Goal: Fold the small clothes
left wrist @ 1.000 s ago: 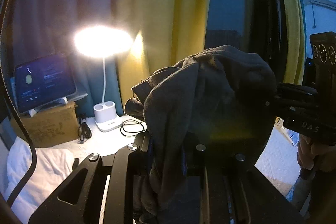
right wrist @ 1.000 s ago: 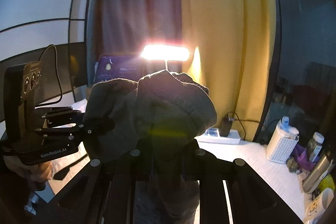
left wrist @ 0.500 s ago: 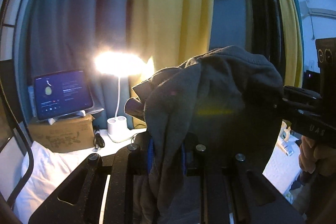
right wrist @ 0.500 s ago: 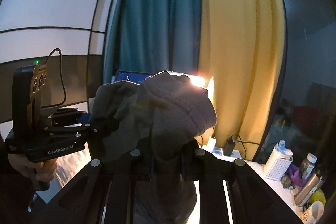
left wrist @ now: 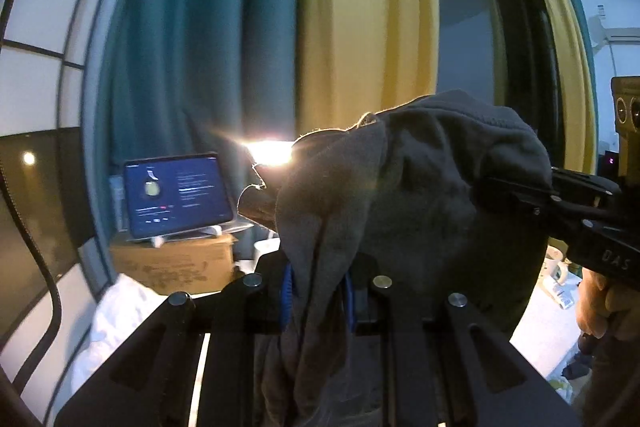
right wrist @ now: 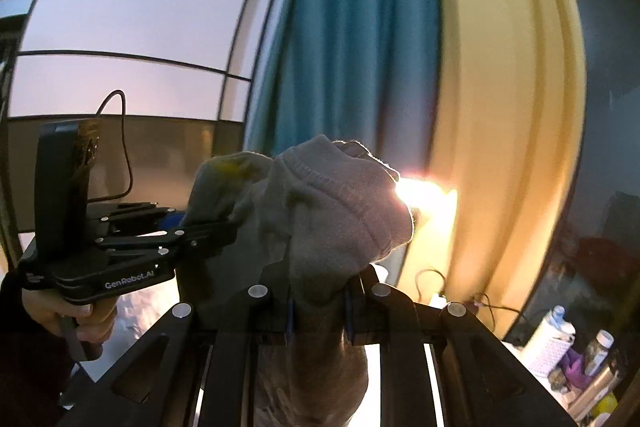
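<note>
Both sets of jaws stand nearly together, each clamped on one grey garment [left wrist: 420, 195]. Left gripper [left wrist: 316, 291] pinches a hanging fold of the cloth between its blue-edged pads; the rest of the fabric bunches up and over toward 2 o'clock in the left wrist view, where the right gripper [left wrist: 516, 187] bites into its far edge. In the right wrist view the same garment [right wrist: 328, 211] mounds above the right gripper [right wrist: 320, 311], and the left gripper [right wrist: 212, 231] grips it from 9 o'clock. The cloth is held in the air between the two tools, clear of any surface.

A hand [right wrist: 76, 315] wraps the left tool's handle at 8 o'clock; another hand [left wrist: 600, 303] shows at 4 o'clock in the left view. Behind the garment a lit lamp [left wrist: 268, 151] glares. At 9 o'clock a tablet [left wrist: 176, 195] stands on a cardboard box [left wrist: 180, 267], with white bedding [left wrist: 116, 323] below. Teal curtain [left wrist: 192, 47] and yellow curtain [left wrist: 360, 19] hang at 12 o'clock. Bottles [right wrist: 596, 347] cluster at 4 o'clock in the right view.
</note>
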Available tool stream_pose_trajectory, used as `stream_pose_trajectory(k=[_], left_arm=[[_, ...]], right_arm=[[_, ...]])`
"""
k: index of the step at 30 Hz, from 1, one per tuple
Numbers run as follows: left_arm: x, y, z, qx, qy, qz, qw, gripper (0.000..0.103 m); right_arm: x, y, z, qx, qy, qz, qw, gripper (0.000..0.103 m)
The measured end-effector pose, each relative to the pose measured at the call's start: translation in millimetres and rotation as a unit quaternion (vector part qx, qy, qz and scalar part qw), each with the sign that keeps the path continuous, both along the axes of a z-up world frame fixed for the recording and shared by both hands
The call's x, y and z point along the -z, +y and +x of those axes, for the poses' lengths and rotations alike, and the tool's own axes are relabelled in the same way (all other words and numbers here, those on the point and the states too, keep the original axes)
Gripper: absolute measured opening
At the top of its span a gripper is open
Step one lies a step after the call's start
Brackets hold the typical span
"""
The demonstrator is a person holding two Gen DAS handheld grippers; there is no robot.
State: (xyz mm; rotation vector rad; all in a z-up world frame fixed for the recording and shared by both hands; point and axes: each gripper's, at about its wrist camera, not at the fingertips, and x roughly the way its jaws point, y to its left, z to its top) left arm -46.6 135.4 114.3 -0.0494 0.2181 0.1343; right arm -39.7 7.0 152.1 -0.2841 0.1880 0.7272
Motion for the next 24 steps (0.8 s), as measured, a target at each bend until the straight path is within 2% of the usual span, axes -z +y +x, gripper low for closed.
stream_pose_trajectory(k=[13, 24], left_arm=[[15.8, 31.5, -20.5, -0.047, 0.033, -0.004, 0.9983, 0.018], [32.5, 39.1, 4.9, -0.044, 0.070, -0.009, 0.9965, 0.018]], right_arm=[[23.1, 49.9, -1.1, -0.046, 0.026, -0.012, 0.999, 0.018], [46.8, 62.2, 33.4, -0.035, 0.067, -0.010, 0.997, 0.018]])
